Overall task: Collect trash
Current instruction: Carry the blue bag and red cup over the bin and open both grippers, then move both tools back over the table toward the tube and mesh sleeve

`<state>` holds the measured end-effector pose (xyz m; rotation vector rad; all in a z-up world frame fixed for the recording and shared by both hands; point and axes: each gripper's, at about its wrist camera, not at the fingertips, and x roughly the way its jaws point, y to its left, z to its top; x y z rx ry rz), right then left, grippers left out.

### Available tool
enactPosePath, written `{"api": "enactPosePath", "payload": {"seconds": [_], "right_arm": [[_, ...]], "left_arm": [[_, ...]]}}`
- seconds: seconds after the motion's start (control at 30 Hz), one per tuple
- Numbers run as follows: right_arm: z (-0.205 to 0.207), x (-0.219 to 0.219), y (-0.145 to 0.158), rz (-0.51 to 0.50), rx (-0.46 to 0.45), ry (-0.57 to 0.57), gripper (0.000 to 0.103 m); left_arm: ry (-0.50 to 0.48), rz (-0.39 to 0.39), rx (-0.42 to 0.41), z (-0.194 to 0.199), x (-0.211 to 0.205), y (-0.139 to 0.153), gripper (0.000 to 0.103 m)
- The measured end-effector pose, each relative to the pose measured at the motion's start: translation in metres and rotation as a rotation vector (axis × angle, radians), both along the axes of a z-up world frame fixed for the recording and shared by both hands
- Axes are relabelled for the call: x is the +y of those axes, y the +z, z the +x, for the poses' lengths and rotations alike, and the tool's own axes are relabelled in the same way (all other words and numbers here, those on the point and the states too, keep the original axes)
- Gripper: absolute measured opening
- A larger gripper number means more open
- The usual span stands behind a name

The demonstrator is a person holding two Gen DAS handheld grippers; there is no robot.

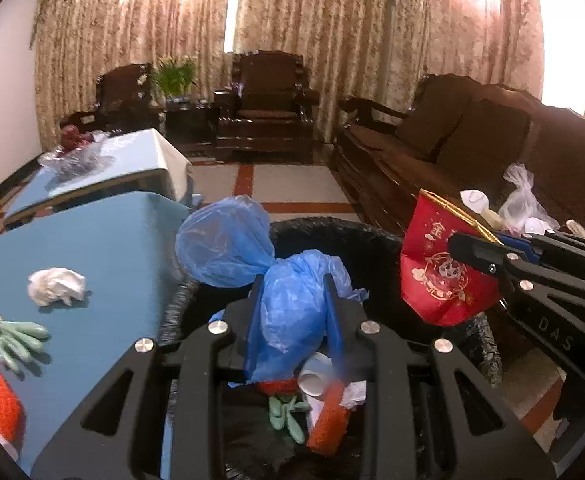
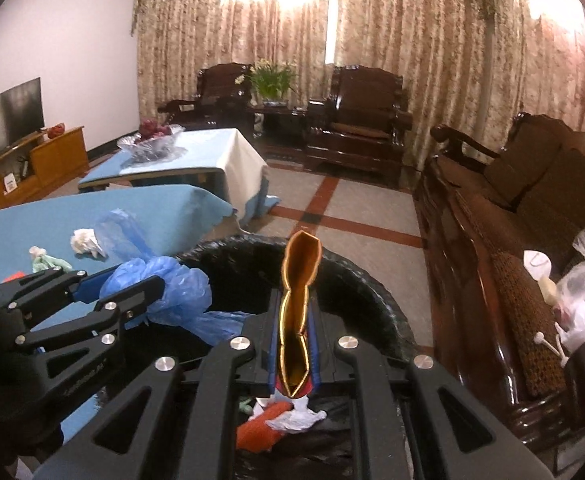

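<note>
Both wrist cameras sat low and close over the black-lined trash bin (image 1: 376, 240), each looking forward along its own fingers toward the curtained far wall. The left view came from beside the blue surface (image 1: 104, 248) and caught the right gripper (image 1: 480, 258) at its right edge. The right view stood nearer the sofa (image 2: 532, 208) and caught the left gripper (image 2: 132, 286) at its left. Both shared the bin, the blue surface and the armchairs (image 2: 356, 112).
</note>
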<state>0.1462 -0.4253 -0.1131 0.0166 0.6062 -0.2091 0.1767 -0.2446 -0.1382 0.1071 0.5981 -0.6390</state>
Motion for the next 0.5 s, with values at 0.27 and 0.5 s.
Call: {"api": "enactPosePath", "payload": {"seconds": [0.27, 0.5], "right_arm": [[-0.003, 0.001, -0.008, -0.039, 0.011, -0.030, 0.062], [0.000, 0.022, -0.001, -0.004, -0.027, 0.018, 0.093]], "left_arm": [[0.010, 0.004, 0.015, 0.005, 0.004, 0.002, 0.057], [0.095, 0.017, -0.011, 0.009, 0.048, 0.018, 0.080]]}}
